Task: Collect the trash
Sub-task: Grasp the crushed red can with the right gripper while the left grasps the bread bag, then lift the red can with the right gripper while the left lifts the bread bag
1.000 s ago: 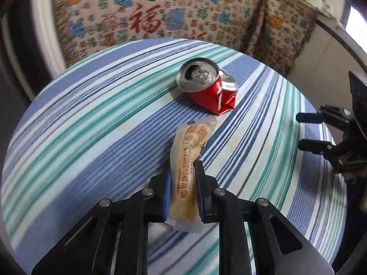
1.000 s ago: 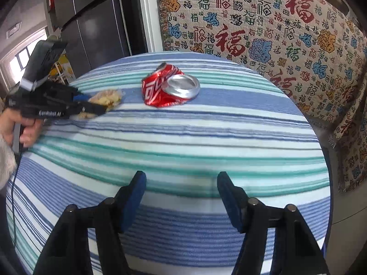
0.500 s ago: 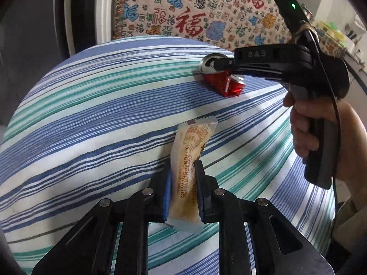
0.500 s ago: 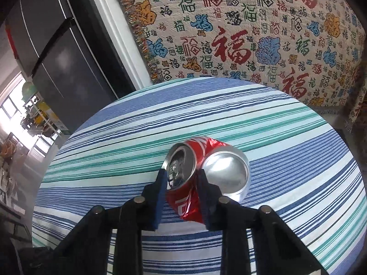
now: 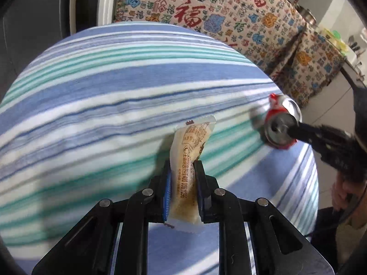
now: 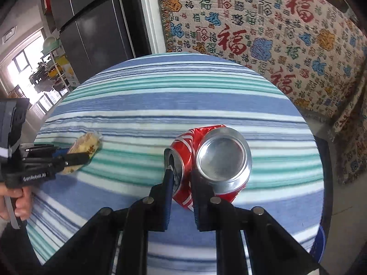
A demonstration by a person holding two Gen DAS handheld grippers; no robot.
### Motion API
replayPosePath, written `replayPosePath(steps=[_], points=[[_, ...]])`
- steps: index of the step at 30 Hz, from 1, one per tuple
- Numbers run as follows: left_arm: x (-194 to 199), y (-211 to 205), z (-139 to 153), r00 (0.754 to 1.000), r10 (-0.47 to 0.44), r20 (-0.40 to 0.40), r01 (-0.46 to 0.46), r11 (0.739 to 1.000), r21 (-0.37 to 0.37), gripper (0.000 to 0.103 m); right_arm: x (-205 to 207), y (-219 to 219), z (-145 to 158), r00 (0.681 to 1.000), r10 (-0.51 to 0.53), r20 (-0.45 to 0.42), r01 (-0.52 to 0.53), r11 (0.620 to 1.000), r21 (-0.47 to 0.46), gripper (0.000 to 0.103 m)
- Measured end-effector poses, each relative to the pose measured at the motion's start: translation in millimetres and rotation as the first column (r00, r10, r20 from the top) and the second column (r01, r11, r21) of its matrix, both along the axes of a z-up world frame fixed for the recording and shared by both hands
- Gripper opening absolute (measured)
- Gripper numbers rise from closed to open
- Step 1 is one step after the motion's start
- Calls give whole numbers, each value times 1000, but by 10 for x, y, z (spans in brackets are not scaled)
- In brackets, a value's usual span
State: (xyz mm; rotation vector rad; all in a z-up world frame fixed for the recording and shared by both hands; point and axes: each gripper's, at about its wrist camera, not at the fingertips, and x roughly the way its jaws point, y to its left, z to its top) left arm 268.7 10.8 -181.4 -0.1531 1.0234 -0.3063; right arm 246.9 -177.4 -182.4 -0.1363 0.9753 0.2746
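The right tongs (image 6: 181, 174) have closed on the crushed can (image 6: 207, 165) and lifted it

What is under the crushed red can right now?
The crushed red can is pinched in the right gripper, which has just been closing on it. Below it lies only the striped tablecloth; the patch directly beneath the can is covered, so contact is unclear.

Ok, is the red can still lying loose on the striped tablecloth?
No, the crushed red can is pinched at its folded middle between the jaws of the right gripper, above the tablecloth.
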Motion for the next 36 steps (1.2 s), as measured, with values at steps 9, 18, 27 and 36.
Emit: replayPosePath(steps=[9,18,27,36], points=[[-234,-316,81,996,-61,65,59,998,34,76,-284,-475,61,998,-42,37,38,995,95,48],[-262,-261,97,992,-101,72,94,991,97,80,-371,-500,139,997,-41,64,35,994,100,49],[-247,-457,34,988,-142,63,124,966,225,22,-132,-478,-51,987,-159,-12,160,981,108,39],[-315,-575,281,980,-153,126,134,979,152,13,-408,-518,210,991,-128,40,122,984,127,22]])
